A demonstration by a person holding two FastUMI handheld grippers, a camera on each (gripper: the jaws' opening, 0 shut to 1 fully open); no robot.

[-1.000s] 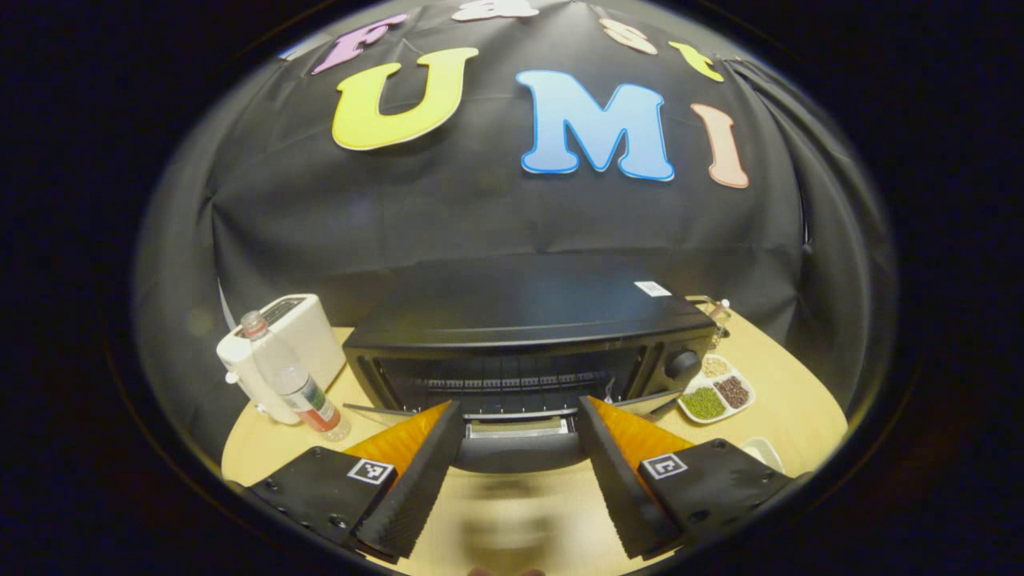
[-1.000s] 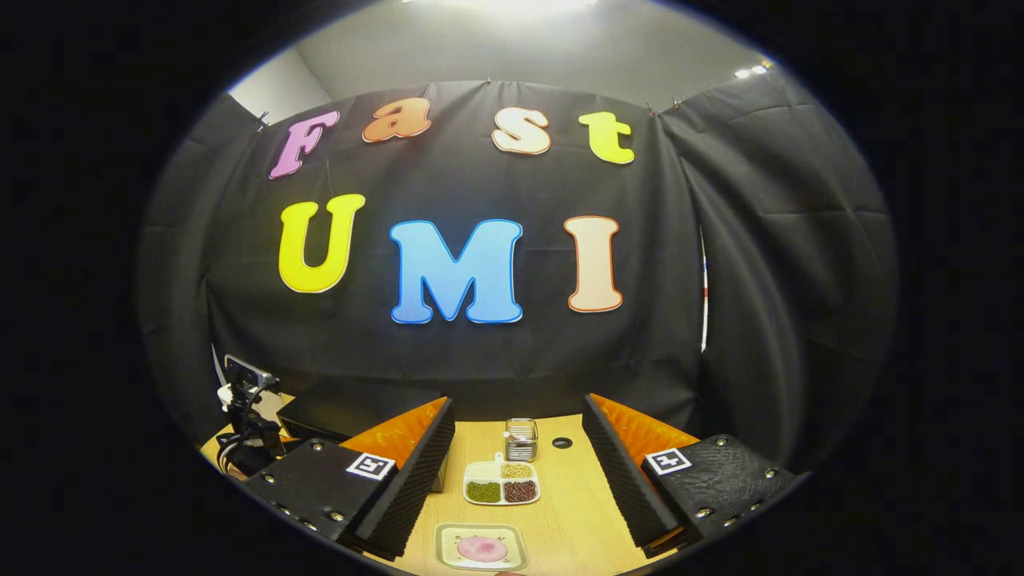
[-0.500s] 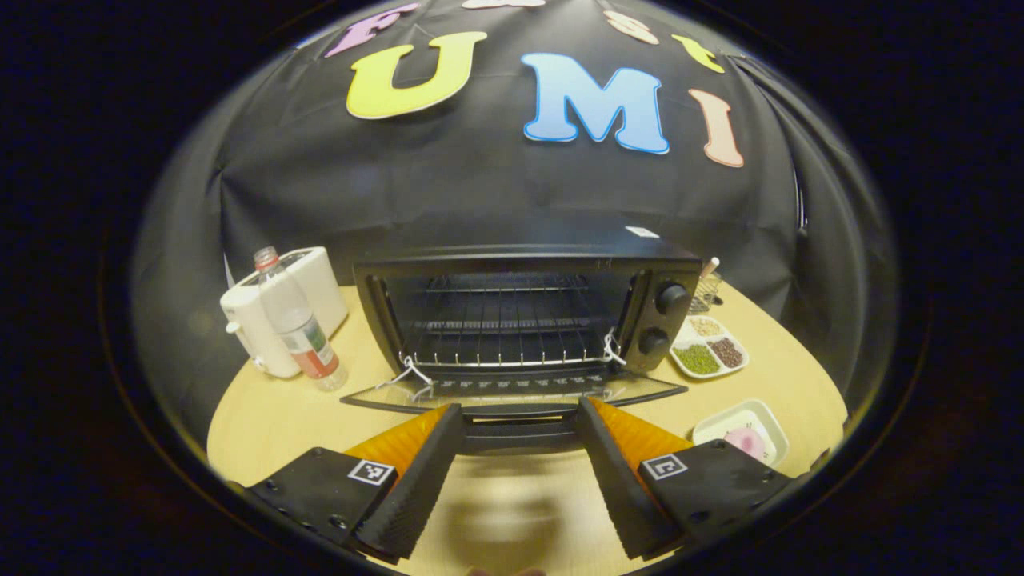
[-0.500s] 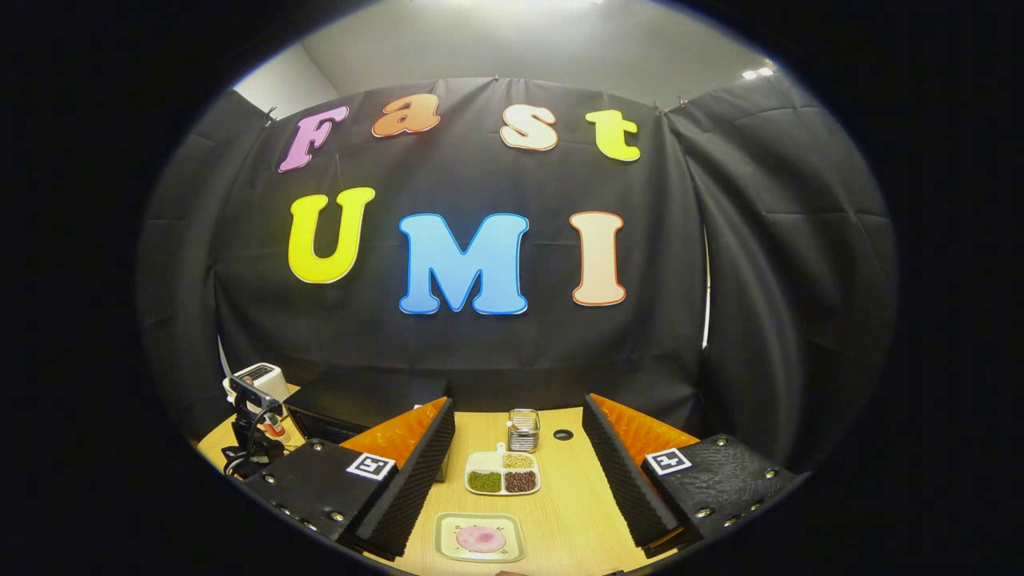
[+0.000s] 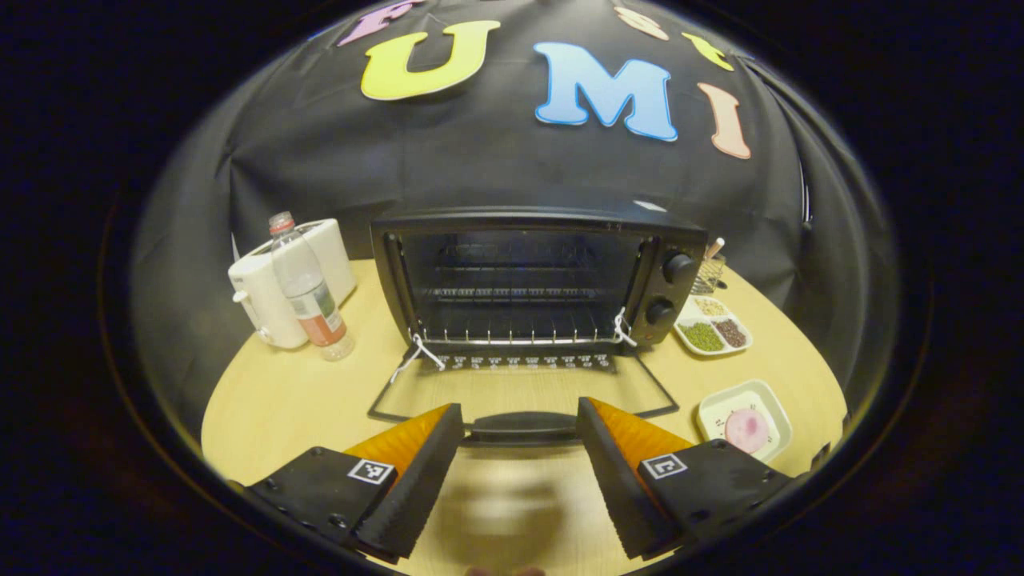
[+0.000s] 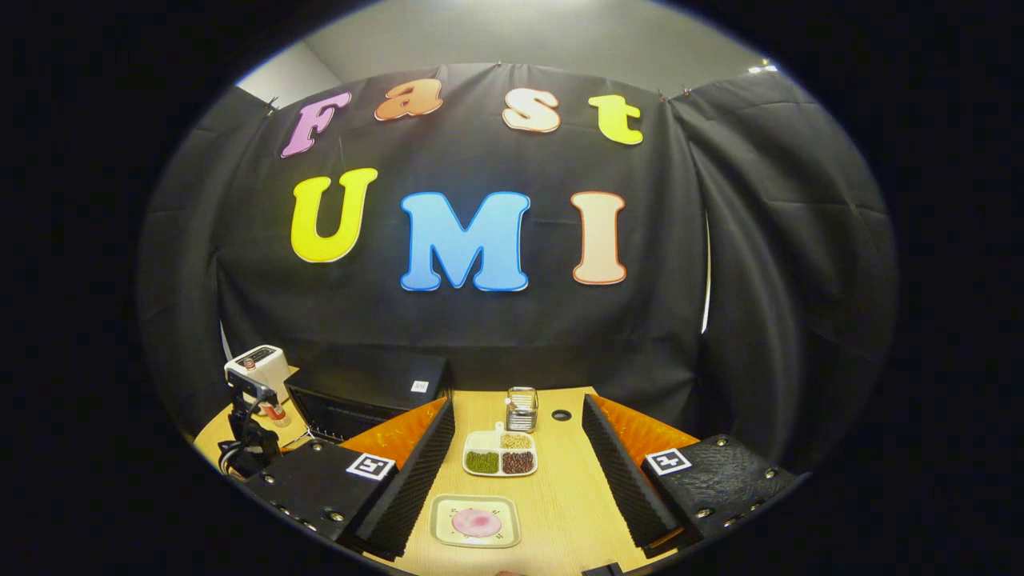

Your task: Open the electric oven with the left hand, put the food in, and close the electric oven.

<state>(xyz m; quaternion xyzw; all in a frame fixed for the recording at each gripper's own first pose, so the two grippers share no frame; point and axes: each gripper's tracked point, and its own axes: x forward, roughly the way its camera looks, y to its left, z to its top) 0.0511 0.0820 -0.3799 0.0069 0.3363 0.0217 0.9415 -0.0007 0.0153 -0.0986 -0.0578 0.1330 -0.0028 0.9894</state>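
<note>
The oven (image 5: 536, 276) stood at the middle of the table (image 5: 280, 400) with its glass door (image 5: 520, 388) dropped flat toward the camera and the wire rack (image 5: 516, 324) bare inside, as seen from the left gripper view. The left gripper (image 5: 518, 436) hung just in front of the door's dark handle (image 5: 522, 426), its fingers spread wide to either side of the bar; whether they touched it could not be told. The food (image 5: 746, 428), a pink round slice on a pale square plate (image 5: 714, 408), lay on the table to the right of the door, near that gripper's right finger and apart from it. Behind the plate, a divided dish (image 5: 710, 332) of beans sat beside the oven's two knobs (image 5: 670, 288). A bottle (image 5: 308, 292) and a white appliance (image 5: 276, 280) stood left of the oven. In the right gripper view, the right gripper (image 6: 518, 480) was also wide open and held nothing, with the food (image 6: 477, 522) on its plate (image 6: 438, 512) lying on the table between and just ahead of its fingers. Beyond that were the divided dish (image 6: 501, 462) and a small wire basket (image 6: 522, 410), with the oven (image 6: 360, 392) off to the left
</note>
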